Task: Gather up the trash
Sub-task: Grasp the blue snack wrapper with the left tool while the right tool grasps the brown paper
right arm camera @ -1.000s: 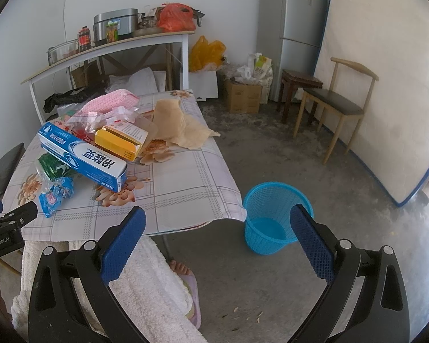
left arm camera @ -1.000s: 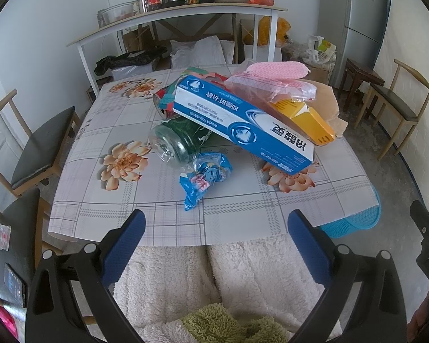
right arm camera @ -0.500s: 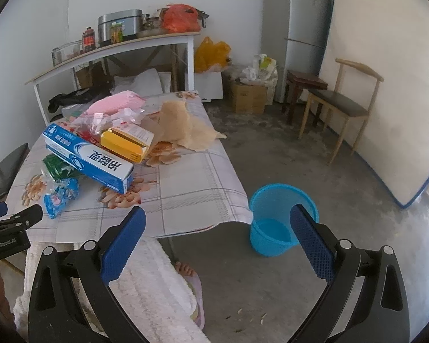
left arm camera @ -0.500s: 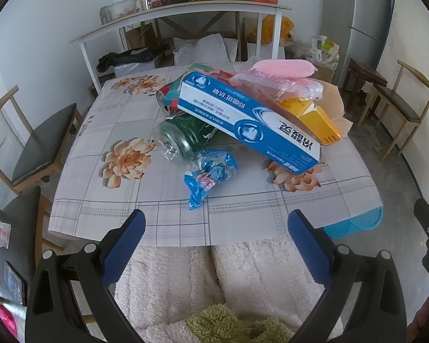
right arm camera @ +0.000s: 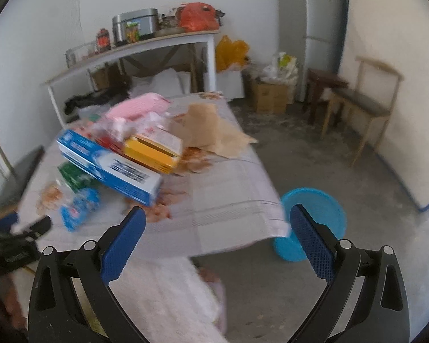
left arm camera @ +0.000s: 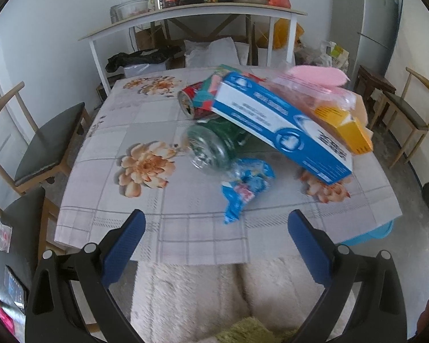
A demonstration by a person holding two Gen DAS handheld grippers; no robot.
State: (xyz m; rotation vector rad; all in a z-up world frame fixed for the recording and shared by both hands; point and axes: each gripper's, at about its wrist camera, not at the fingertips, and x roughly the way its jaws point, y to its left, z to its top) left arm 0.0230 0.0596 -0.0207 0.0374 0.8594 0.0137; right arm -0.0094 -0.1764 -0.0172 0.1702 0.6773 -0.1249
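Trash is heaped on a table with a floral cloth [left arm camera: 108,168]: a long blue-and-white box [left arm camera: 283,125] [right arm camera: 108,165], a yellow box [left arm camera: 346,128] [right arm camera: 151,151], a green crushed bottle [left arm camera: 211,145], a red can [left arm camera: 190,104], a blue wrapper [left arm camera: 243,188] [right arm camera: 78,208], a pink pack [left arm camera: 317,75] [right arm camera: 137,108] and brown paper [right arm camera: 211,131]. A blue basket [right arm camera: 314,223] stands on the floor by the table's right corner. My left gripper [left arm camera: 216,233] is open, just short of the table's near edge. My right gripper [right arm camera: 218,231] is open above that corner.
Wooden chairs stand left of the table [left arm camera: 43,148] and at the right wall [right arm camera: 366,105]. A white shelf [left arm camera: 191,14] with pots and jars is behind. A fridge [right arm camera: 314,28], a stool and boxes are at the back right. A person's fleece-clad legs [left arm camera: 243,291] are below.
Both grippers have moved forward toward the table; the trash looms larger. The right view has swung left, so the basket now sits behind its right finger. Both stay open.
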